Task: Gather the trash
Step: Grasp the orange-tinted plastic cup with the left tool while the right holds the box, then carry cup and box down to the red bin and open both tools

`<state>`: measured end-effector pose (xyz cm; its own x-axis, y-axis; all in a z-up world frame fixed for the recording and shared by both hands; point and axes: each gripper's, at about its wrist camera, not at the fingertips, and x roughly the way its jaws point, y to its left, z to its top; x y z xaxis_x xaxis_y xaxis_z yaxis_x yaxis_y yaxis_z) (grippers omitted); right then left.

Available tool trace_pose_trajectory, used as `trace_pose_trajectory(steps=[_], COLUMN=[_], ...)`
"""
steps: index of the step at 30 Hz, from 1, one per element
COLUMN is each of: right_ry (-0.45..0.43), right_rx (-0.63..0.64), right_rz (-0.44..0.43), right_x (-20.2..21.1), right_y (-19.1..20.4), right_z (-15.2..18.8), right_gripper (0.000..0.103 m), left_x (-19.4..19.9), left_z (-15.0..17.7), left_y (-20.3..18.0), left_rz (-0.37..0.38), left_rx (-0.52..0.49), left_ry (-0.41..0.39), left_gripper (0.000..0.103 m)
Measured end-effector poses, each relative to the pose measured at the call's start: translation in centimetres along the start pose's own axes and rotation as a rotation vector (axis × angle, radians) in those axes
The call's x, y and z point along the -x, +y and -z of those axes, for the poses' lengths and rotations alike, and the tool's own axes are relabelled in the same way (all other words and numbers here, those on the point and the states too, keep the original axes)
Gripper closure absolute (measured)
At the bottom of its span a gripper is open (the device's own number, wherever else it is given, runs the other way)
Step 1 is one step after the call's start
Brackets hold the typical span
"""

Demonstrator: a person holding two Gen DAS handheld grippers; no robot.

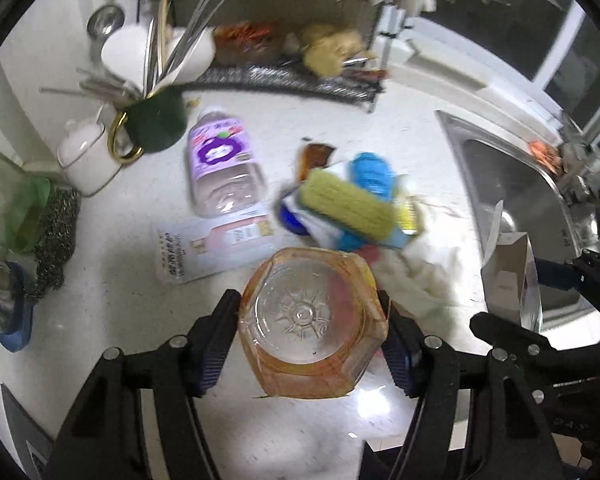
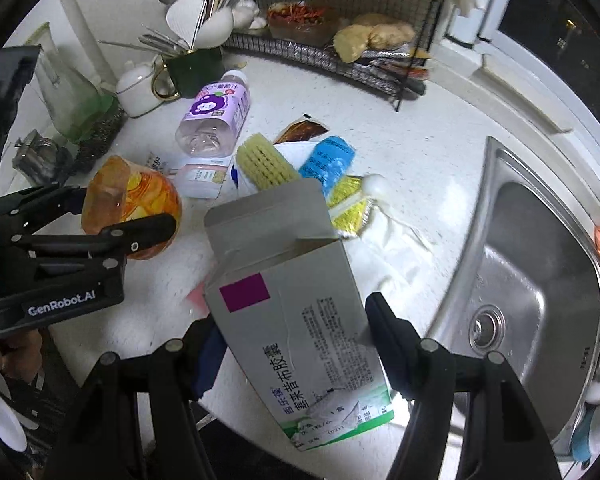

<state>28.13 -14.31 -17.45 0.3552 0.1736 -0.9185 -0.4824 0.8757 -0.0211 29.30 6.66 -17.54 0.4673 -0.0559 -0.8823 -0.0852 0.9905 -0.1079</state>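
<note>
Both grippers loaded over the white counter (image 2: 440, 160).

Nearest us, our left gripper (image 1: 310, 318) has its pads pressed on both sides of an orange plastic cup (image 1: 312, 320) seen bottom-on, held clear of the counter — our right gripper (image 2: 292, 344) clamps a grey medicine box (image 2: 300, 320) with its top flap open. Beyond, at twelve o'clock from the box, a yellow brush (image 2: 266, 164), blue wrapper (image 2: 328, 160) and purple-labelled bottle (image 2: 214, 120) lie among scattered litter. The steel sink (image 2: 540, 280) sits at three o'clock.
</note>
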Motion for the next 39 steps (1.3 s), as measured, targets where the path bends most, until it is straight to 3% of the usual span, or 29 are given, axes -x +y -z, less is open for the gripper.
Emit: trace_pose_trajectory(steps=[13,25,31,39], right_ry=[-0.101,-0.142,-0.103,-0.022], right_rx=[-0.167,-0.296,-0.375,-0.499], right_rz=[0.087,0.188,0.190,0.150], right_x=[7.5,14.2,13.1,7.3], right_y=[-2.7,-4.8,-6.2,-8.1], right_z=[10.1,22.4,26.9,32.8], right_gripper=[0.039,0.039,0.039,0.039], left_x=[6.5,10.3,8.3,1.3], left_z=[5.3,14.8,18.2,22.4], left_y=[-10.7,-22.3,-25.6,-28.3], left_rz=[0.077,0.175,0.216,0.274], left_rx=[-0.185,-0.328,-0.344,-0.392], left_ry=[-0.084,-0.091,-0.013,0.124], left_gripper=[0.039,0.039,0.039,0.039])
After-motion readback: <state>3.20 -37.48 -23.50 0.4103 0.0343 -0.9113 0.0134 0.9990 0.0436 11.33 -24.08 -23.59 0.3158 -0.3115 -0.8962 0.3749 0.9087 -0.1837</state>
